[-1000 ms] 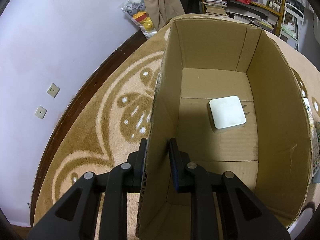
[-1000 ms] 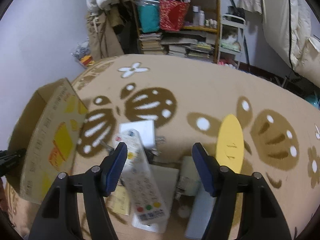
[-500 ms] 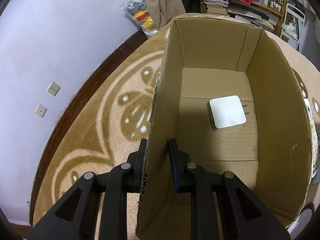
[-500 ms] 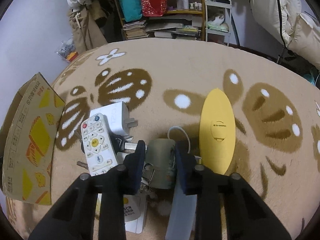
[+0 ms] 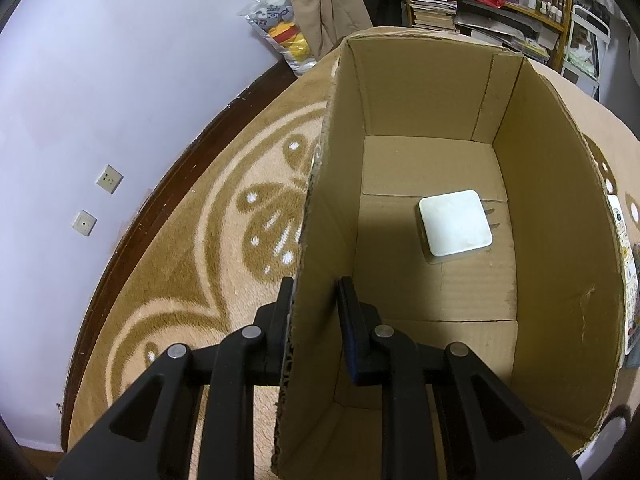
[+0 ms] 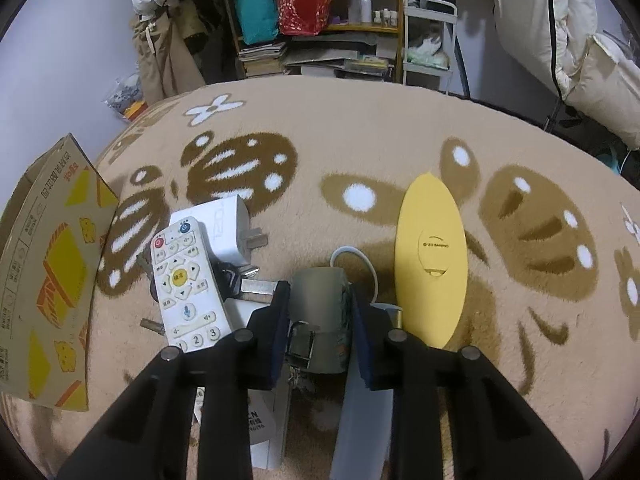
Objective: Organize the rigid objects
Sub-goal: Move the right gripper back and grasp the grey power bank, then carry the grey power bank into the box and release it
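So the right gripper [image 6: 320, 312] has just been closing and its pads are now pinching the olive-green cylindrical case with a metal clasp [image 6: 320, 320], which sits on the tan patterned carpet [image 6: 360, 128] with its long axis running straight out along the fingers. The open brown cardboard box [image 5: 540, 240] lies off to the left of that case, and the left gripper [image 5: 316, 320] is clamped shut on the box's near wall, holding it steady. Tight neighbours: a white remote control [image 6: 186, 280] just left, a yellow oval plastic piece [image 6: 432, 256] just right, a white cord touching the far end. Straight up looks like the clear way out. Inside the box, only a white square charger [image 5: 455, 222], so lots of floor is free.
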Action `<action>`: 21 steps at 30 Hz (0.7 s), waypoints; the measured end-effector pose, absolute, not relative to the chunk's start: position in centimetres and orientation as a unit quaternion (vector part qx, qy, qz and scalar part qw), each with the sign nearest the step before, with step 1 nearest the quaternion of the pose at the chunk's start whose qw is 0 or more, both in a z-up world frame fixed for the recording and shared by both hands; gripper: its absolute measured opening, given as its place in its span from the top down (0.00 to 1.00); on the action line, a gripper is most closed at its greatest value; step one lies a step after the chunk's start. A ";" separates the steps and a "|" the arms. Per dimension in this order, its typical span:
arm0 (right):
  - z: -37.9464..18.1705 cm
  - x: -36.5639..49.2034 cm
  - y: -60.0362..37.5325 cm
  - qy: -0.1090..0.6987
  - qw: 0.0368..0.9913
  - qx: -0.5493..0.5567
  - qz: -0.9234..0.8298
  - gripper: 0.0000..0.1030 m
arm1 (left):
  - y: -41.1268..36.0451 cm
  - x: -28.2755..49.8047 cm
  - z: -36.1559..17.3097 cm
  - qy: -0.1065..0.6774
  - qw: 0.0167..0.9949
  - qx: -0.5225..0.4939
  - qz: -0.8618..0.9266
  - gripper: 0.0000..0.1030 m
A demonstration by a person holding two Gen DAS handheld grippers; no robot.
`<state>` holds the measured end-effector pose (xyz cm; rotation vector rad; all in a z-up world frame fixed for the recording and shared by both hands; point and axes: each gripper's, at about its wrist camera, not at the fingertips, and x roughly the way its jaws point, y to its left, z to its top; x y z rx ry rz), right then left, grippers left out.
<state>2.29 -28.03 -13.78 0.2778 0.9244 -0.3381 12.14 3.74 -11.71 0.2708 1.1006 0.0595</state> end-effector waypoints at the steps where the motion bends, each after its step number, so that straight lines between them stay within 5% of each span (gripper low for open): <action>1: -13.5 2.2 -28.0 0.438 0.874 0.134 -0.162 0.71 | 3.7 12.1 -11.7 0.521 0.843 0.128 0.028 0.81; 21: -8.1 6.3 -23.9 0.384 0.906 0.133 -0.117 0.71 | 3.6 12.1 -11.7 0.526 0.839 0.134 0.032 0.81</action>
